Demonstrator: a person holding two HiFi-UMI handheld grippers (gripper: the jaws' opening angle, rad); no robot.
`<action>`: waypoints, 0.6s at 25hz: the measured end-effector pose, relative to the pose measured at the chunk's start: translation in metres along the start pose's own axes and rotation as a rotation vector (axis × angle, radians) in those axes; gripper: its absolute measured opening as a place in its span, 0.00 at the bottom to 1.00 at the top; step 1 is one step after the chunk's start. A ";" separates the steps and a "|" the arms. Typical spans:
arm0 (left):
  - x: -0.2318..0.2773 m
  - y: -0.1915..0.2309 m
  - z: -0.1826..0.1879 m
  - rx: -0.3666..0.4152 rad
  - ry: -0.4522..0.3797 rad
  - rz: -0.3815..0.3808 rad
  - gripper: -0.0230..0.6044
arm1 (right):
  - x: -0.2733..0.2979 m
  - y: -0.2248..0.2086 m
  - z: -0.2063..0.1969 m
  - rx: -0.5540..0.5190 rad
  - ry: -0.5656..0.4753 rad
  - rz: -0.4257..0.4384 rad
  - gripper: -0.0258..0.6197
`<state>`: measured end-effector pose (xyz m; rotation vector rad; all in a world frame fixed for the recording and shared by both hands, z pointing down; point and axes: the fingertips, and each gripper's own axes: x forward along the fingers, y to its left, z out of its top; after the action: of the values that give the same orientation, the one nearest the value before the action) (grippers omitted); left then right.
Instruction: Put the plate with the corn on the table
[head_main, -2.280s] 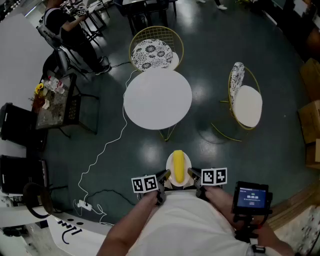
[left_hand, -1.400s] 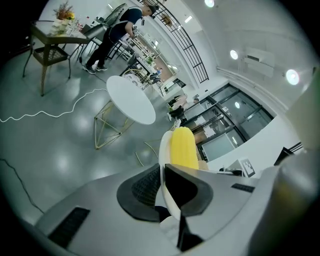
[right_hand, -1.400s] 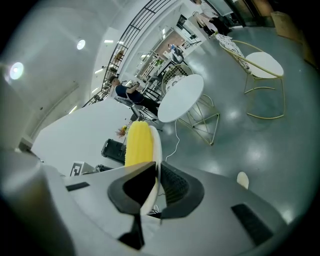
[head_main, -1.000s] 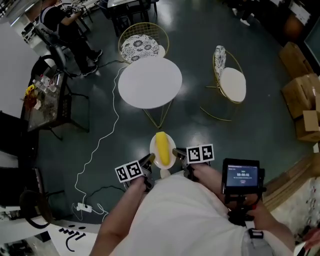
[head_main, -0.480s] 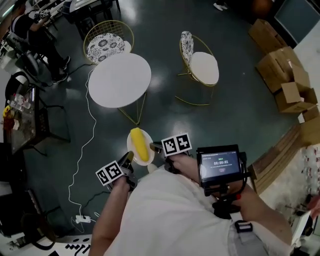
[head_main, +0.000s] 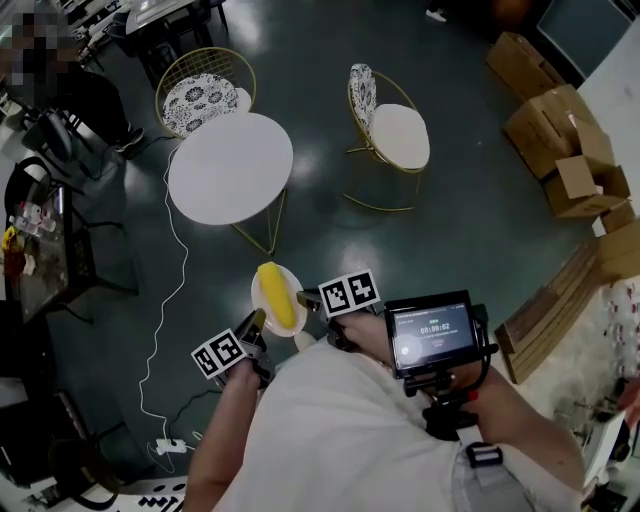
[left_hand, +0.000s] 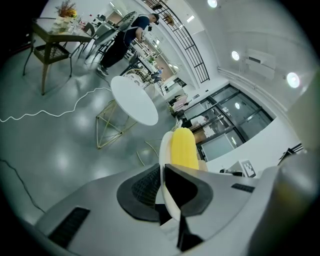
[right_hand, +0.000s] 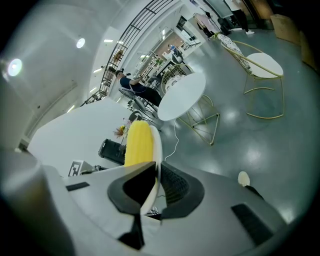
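Note:
A cream plate (head_main: 262, 300) carrying a yellow corn cob (head_main: 277, 295) is held over the dark floor between both grippers. My left gripper (head_main: 256, 323) is shut on the plate's near-left rim, and my right gripper (head_main: 305, 297) is shut on its right rim. In the left gripper view the plate (left_hand: 164, 150) stands edge-on between the jaws with the corn (left_hand: 182, 149) beyond. The right gripper view shows the same plate (right_hand: 156, 145) and corn (right_hand: 138, 143). The round white table (head_main: 230, 168) stands ahead and to the left, apart from the plate.
Two gold wire chairs (head_main: 205, 98) (head_main: 397, 135) flank the table. A white cable (head_main: 170, 300) runs across the floor at the left. Cardboard boxes (head_main: 570, 130) pile up at the right. A seated person (head_main: 85, 95) and a cluttered side table (head_main: 30, 250) are at the far left.
The view has swung right and the table now sits further left and nearer. Both grippers keep hold of the plate with the corn.

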<state>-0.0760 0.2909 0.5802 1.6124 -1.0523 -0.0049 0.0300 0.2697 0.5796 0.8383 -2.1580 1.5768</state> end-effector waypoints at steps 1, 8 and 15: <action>0.001 0.000 0.001 0.002 0.001 -0.001 0.10 | 0.001 -0.001 0.001 0.001 -0.001 -0.001 0.09; 0.005 -0.001 0.002 0.002 0.006 -0.003 0.10 | 0.000 -0.004 0.003 0.009 -0.005 -0.008 0.09; 0.004 -0.002 0.002 0.006 0.007 -0.002 0.10 | 0.000 -0.004 0.002 0.011 0.001 -0.008 0.09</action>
<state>-0.0734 0.2865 0.5801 1.6179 -1.0458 0.0026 0.0329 0.2670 0.5816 0.8492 -2.1444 1.5865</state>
